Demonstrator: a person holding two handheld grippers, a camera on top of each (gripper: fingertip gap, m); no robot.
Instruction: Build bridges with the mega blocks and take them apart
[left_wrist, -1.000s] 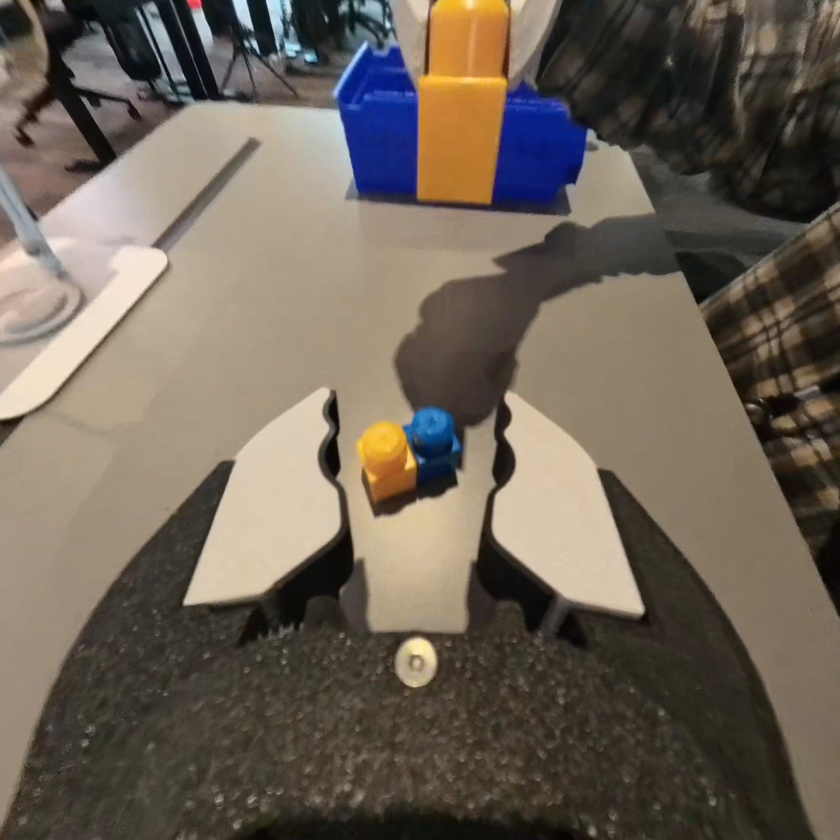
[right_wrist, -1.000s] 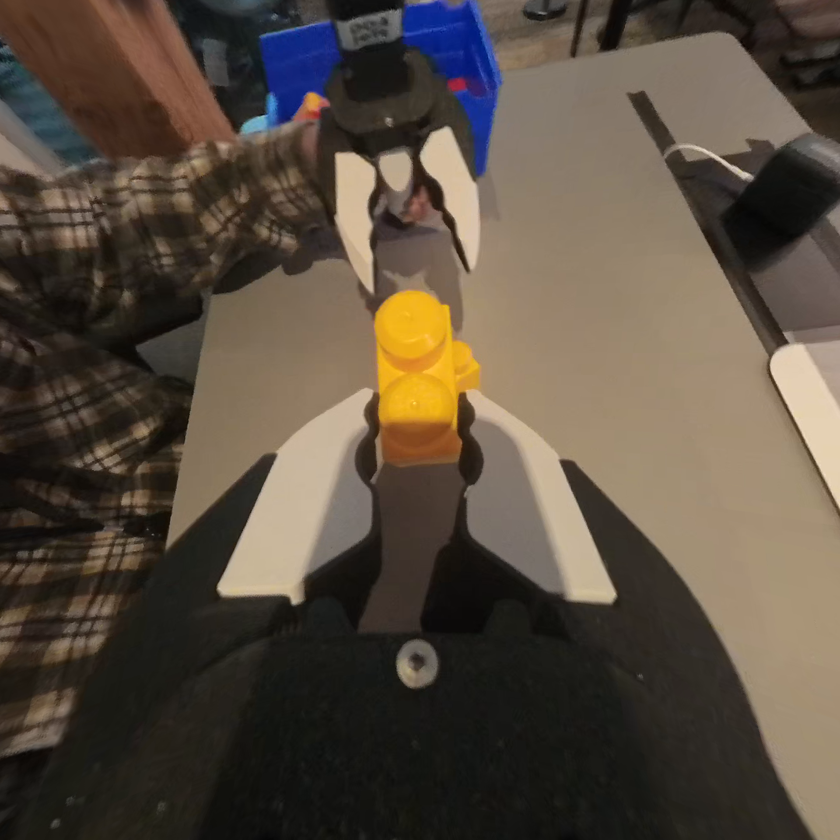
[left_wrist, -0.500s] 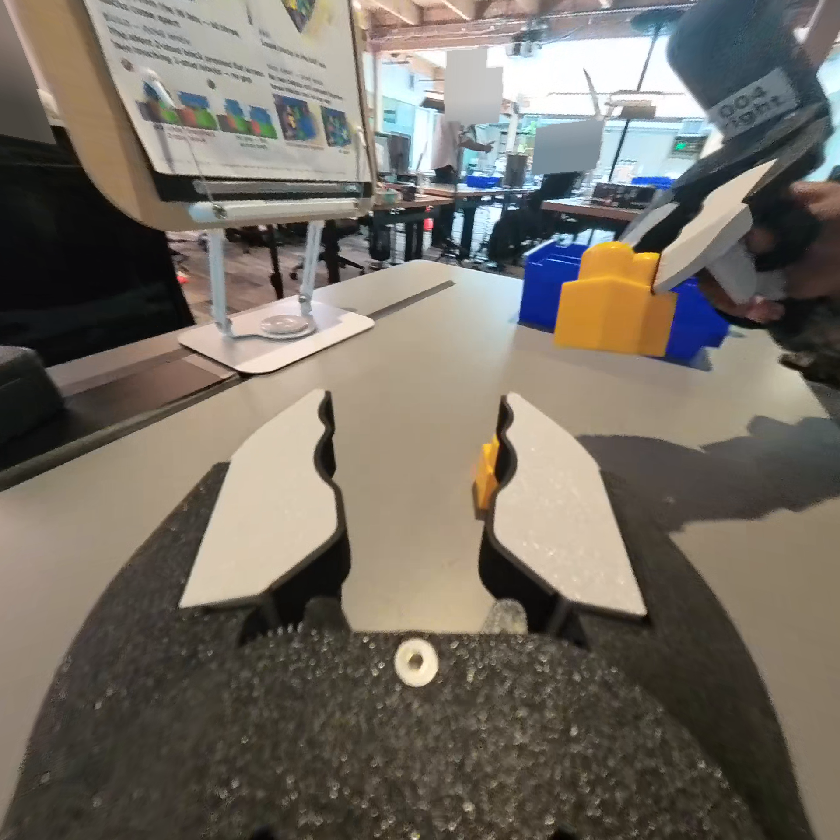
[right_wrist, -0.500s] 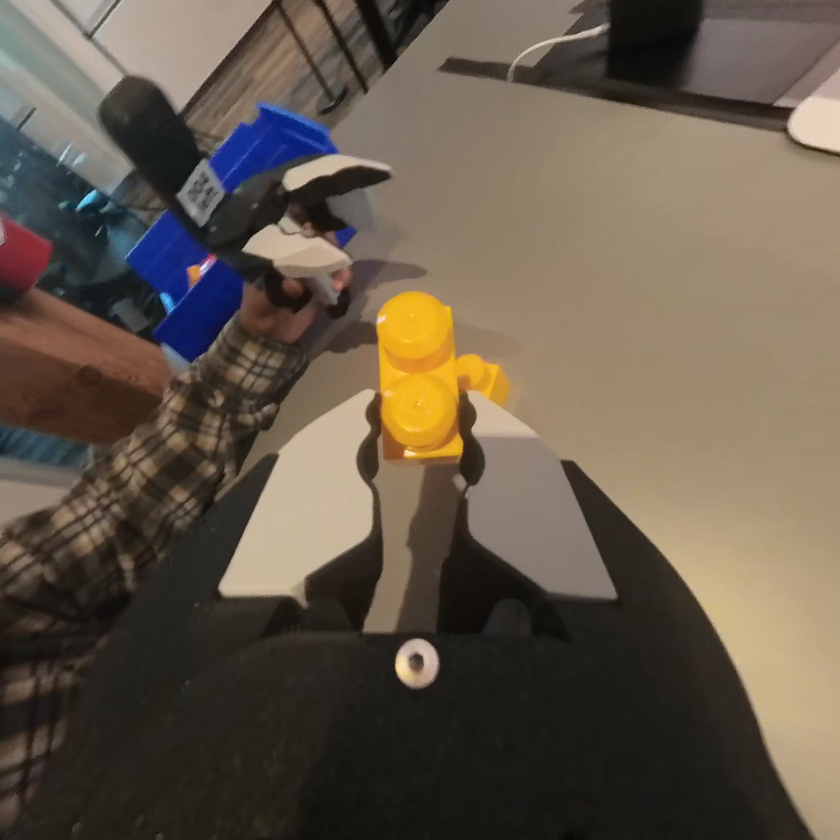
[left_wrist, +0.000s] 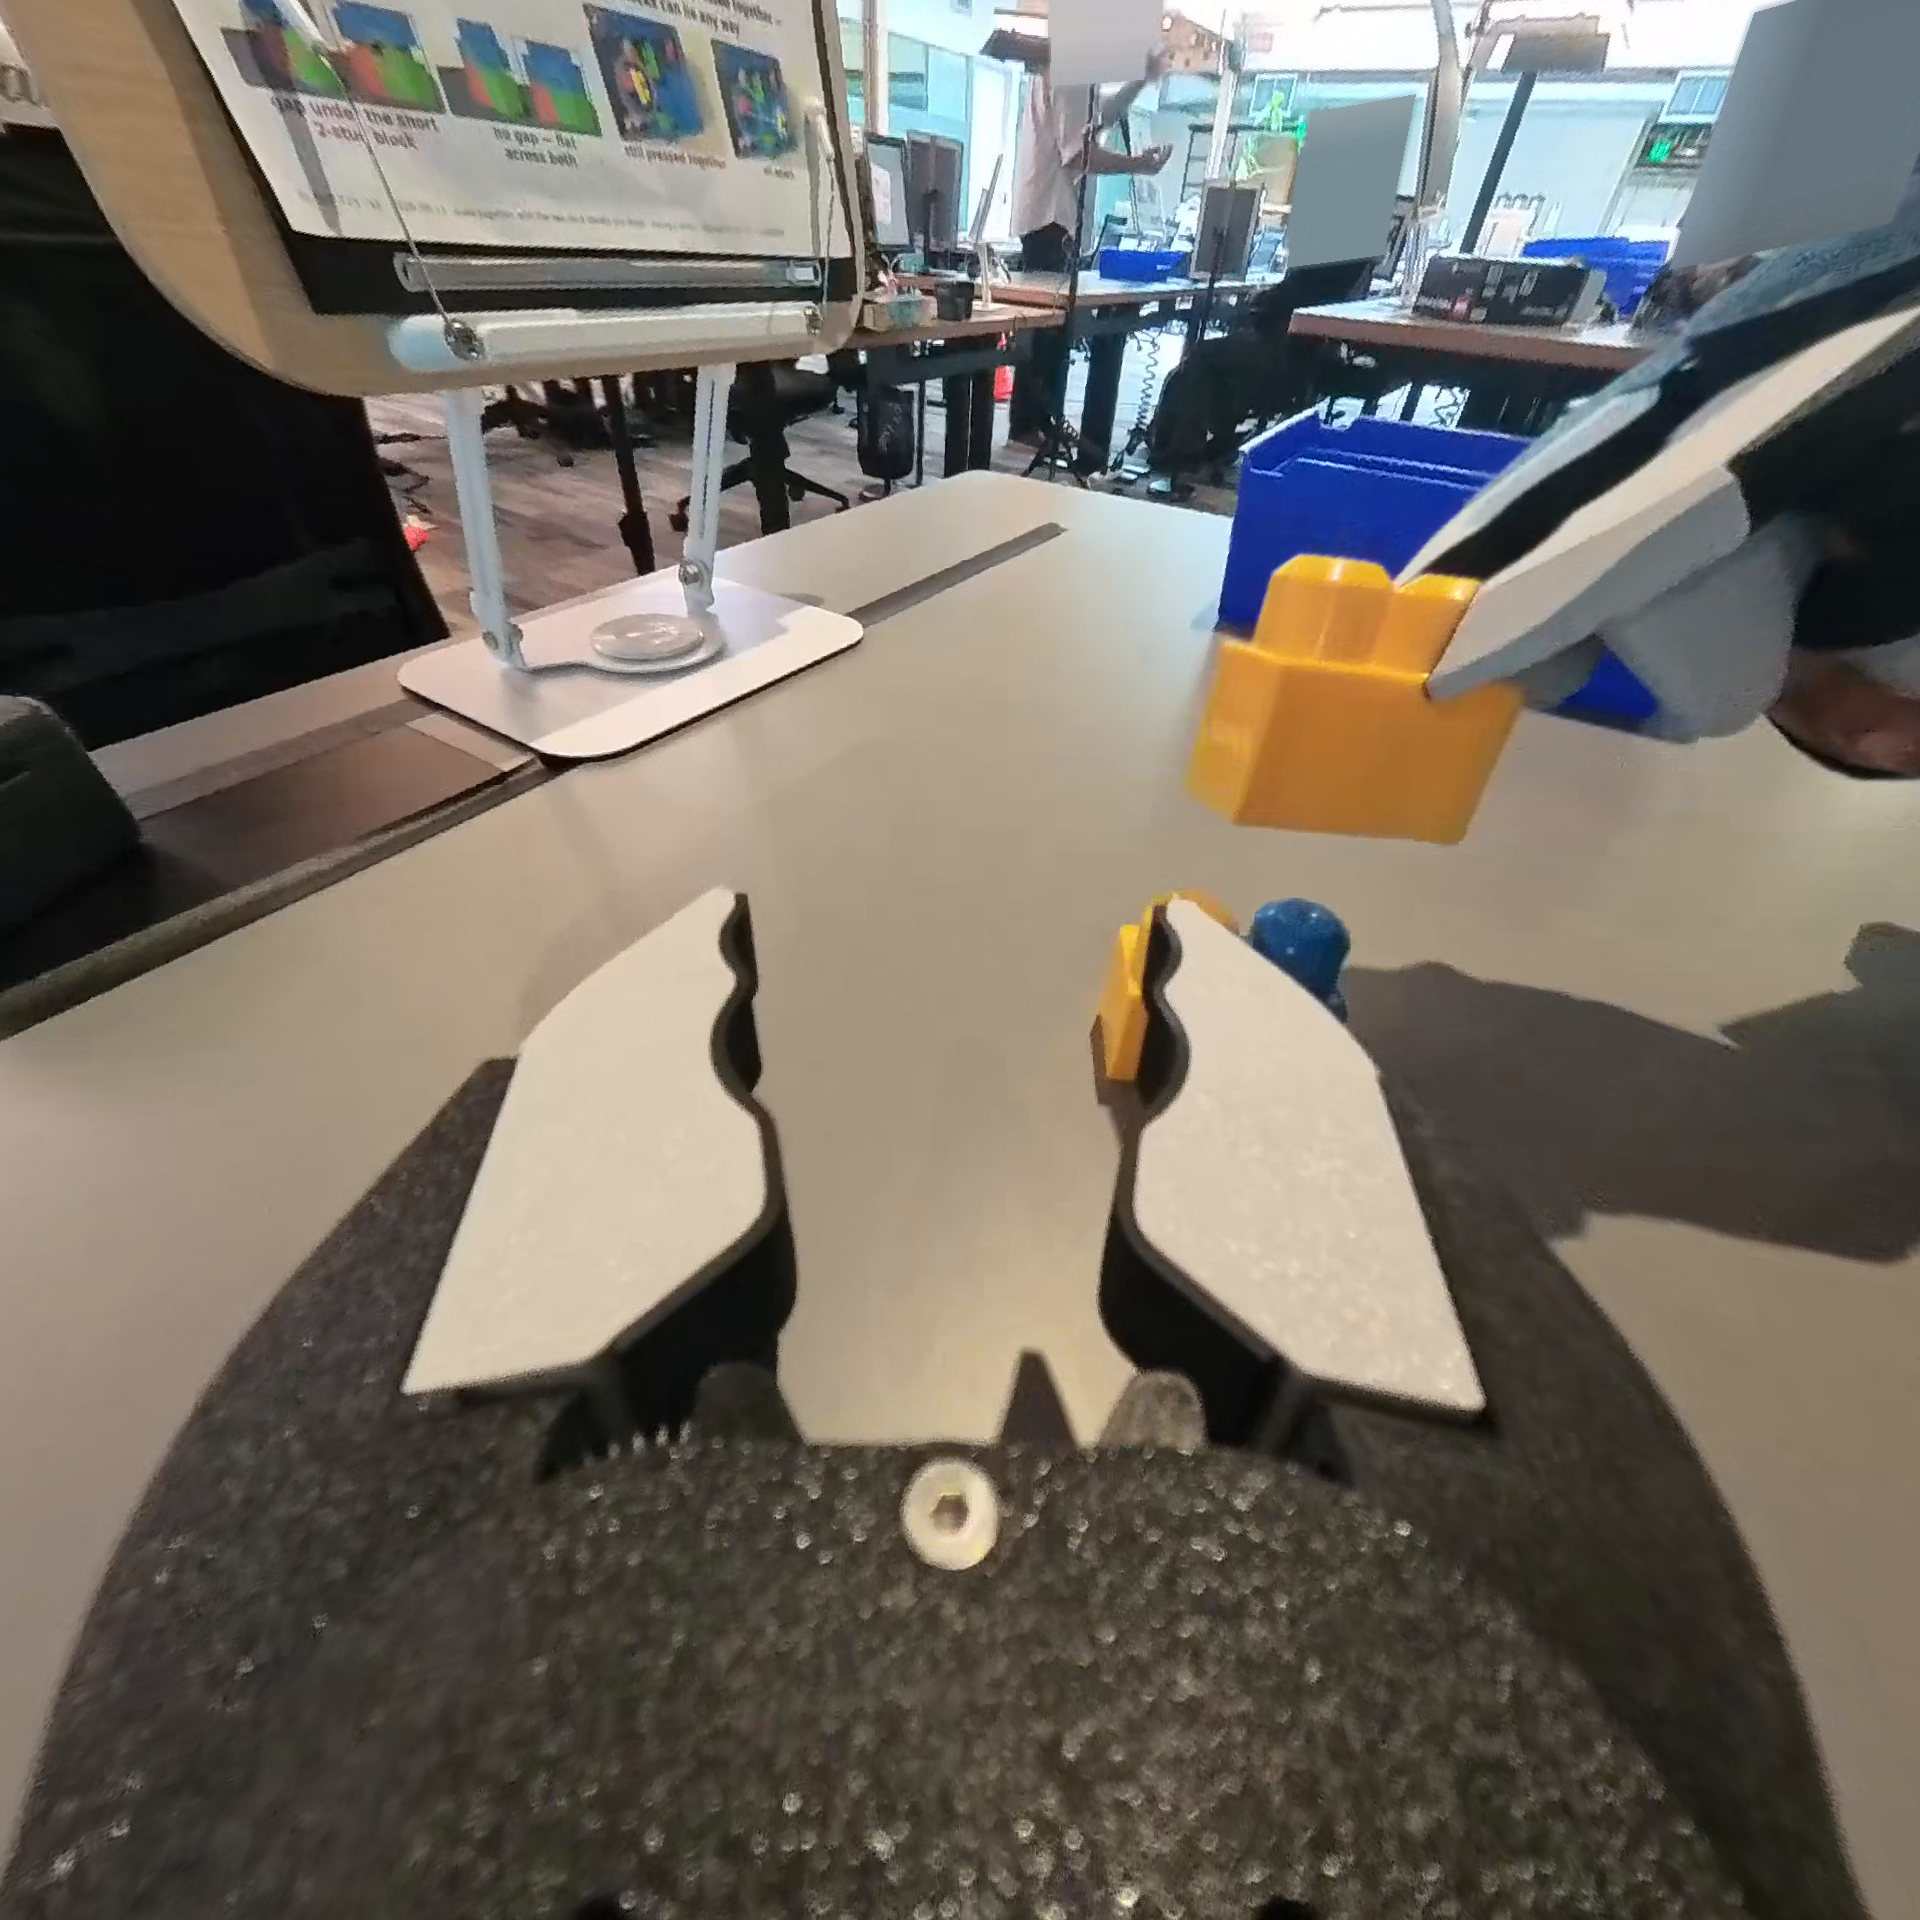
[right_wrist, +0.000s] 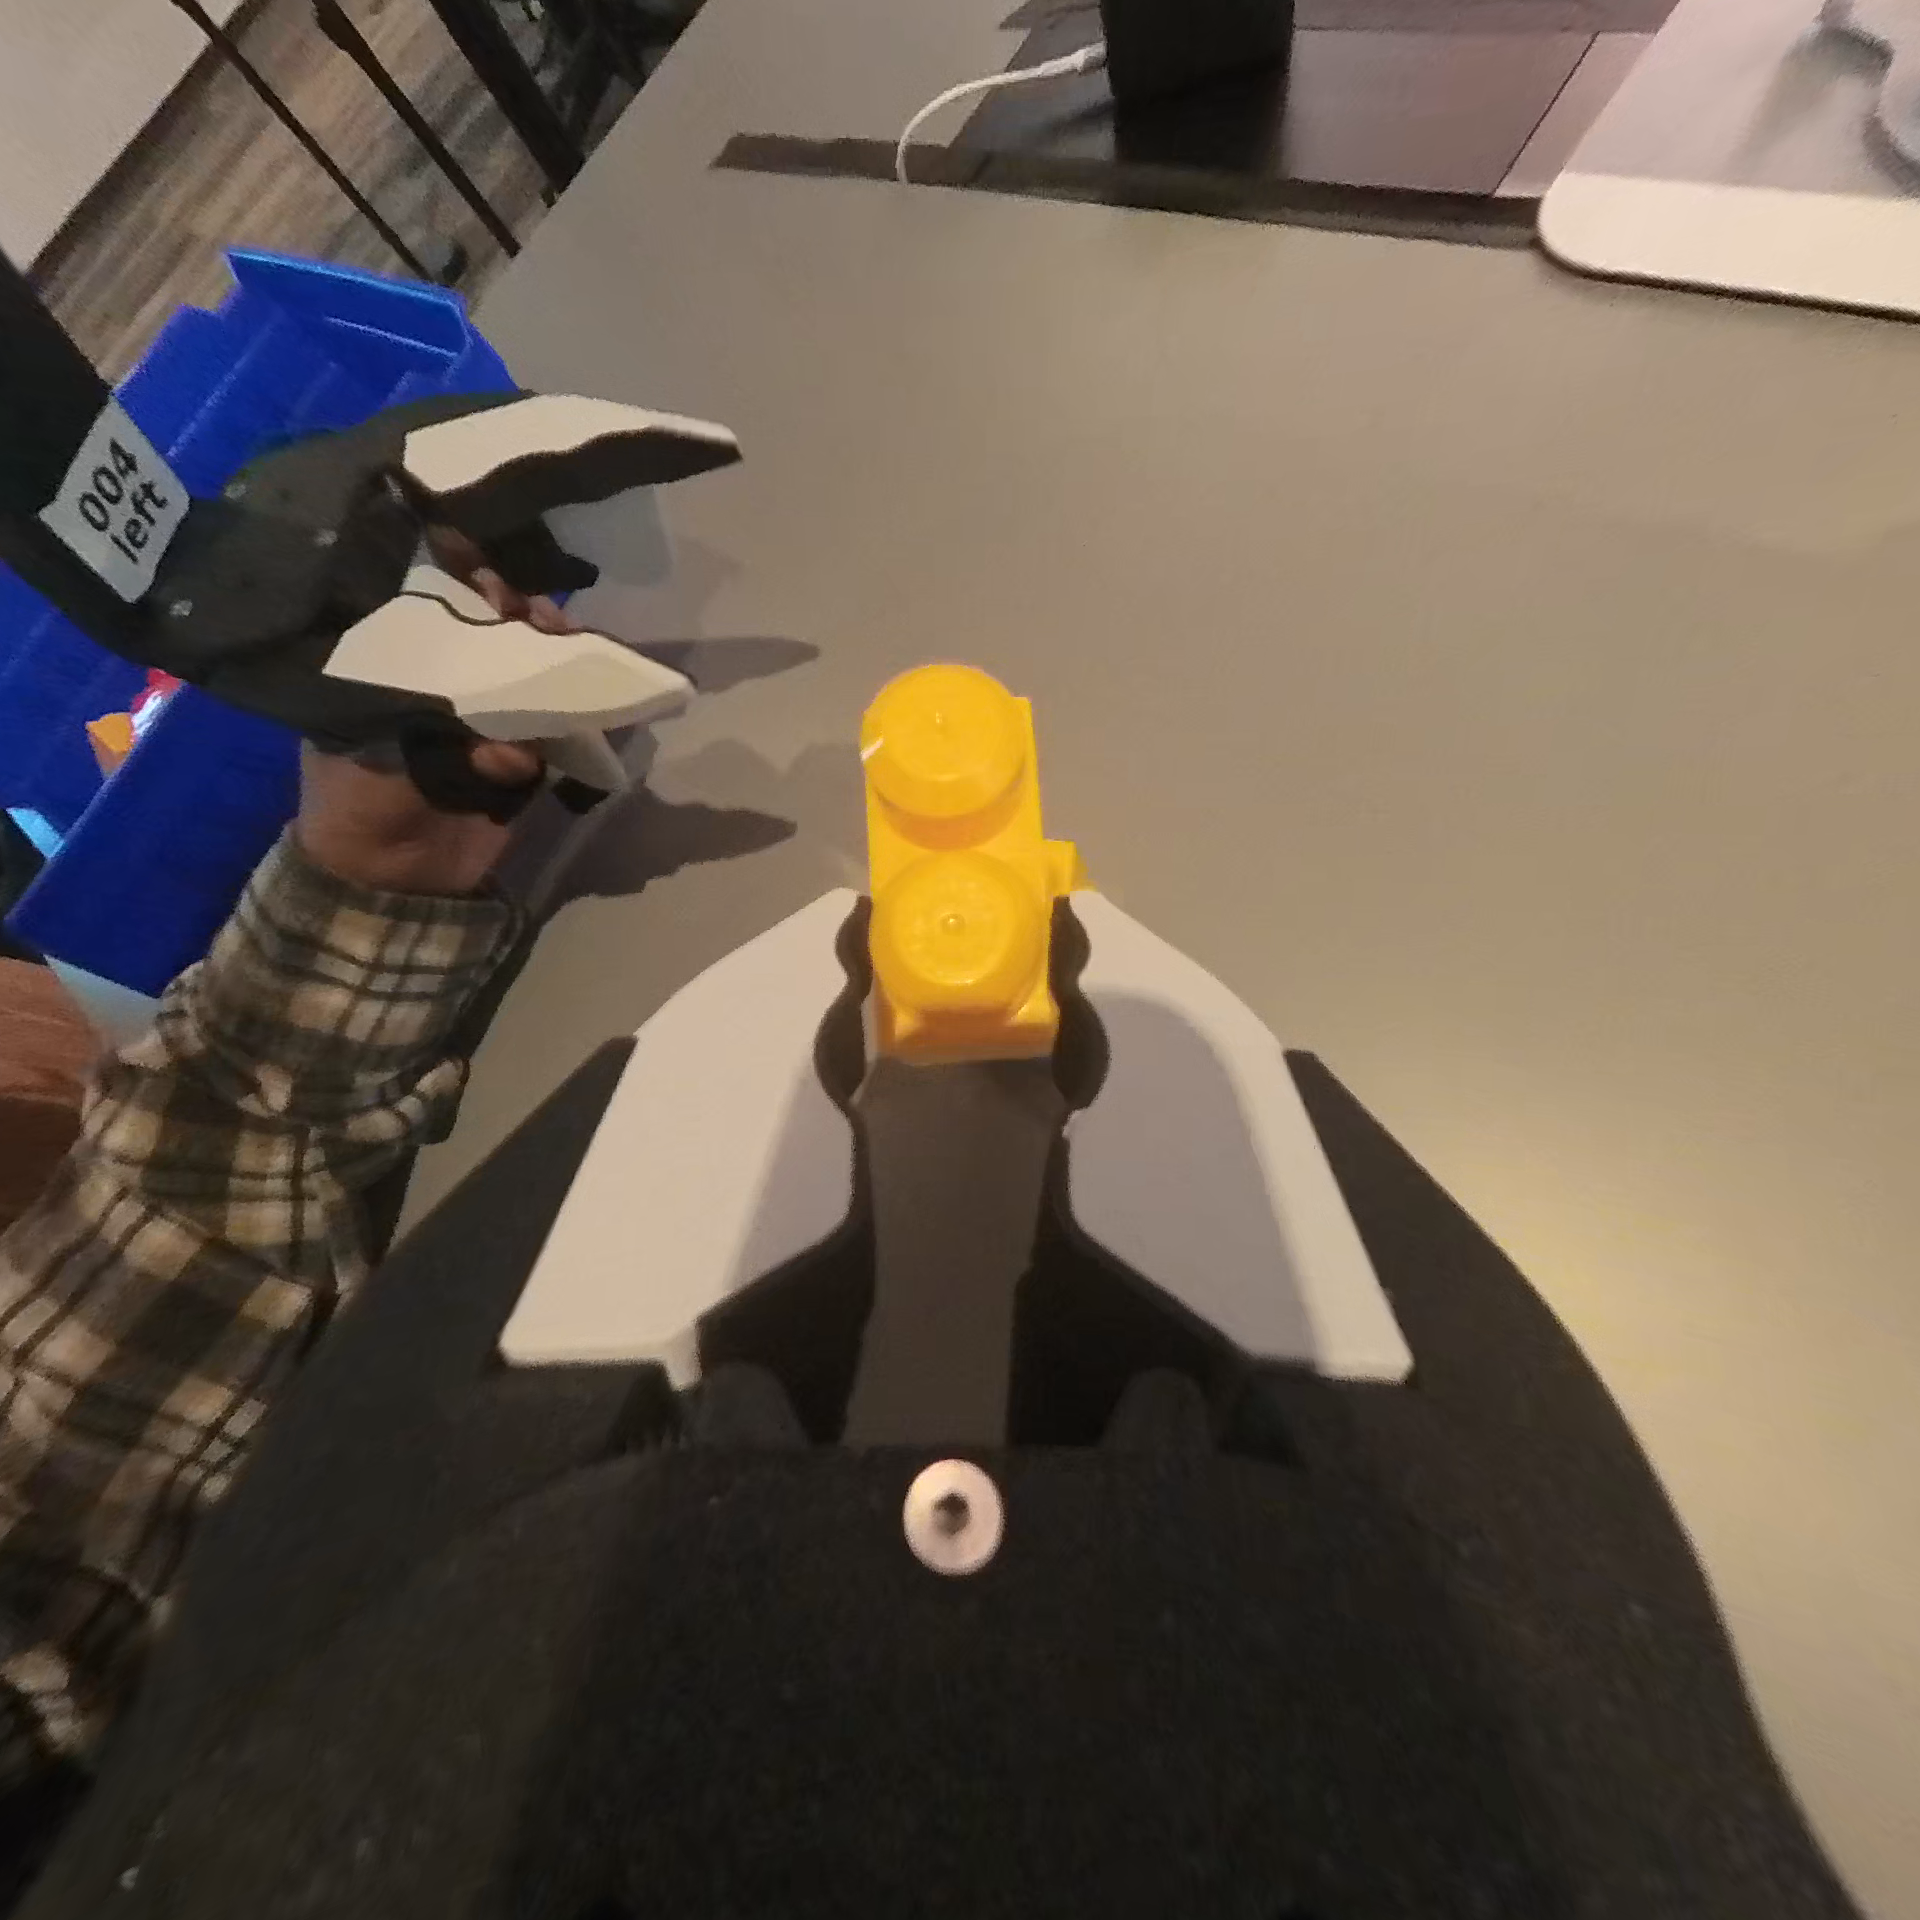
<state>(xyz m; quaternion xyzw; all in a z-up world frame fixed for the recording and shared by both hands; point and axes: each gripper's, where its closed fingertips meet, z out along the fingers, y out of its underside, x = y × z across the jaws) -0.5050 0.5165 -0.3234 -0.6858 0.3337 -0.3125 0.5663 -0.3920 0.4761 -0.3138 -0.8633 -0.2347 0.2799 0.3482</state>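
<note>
Right wrist view: right tongs (right_wrist: 956, 940) clamped on a yellow two-stud block (right_wrist: 951, 873), held above the grey counter (right_wrist: 1403, 623). A small yellow block (right_wrist: 1070, 868) peeks out at its 3 o'clock edge. Left tongs (right_wrist: 665, 582) at 10 o'clock, fingers spread, nothing between them, held by a hand (right_wrist: 395, 831) in a plaid sleeve. Blue bin (right_wrist: 260, 416) behind them at 10 o'clock.

Left wrist view: left tongs (left_wrist: 951, 935) apart and empty, low over the counter (left_wrist: 831, 831). Small yellow block (left_wrist: 1127, 997) and small blue block (left_wrist: 1299, 940) sit on the counter side by side, partly hidden behind the right finger. Two-stud block (left_wrist: 1340, 717) at 1 o'clock, in the air in the right tongs (left_wrist: 1455, 644). Document stand (left_wrist: 644, 665) at 11 o'clock.
</note>
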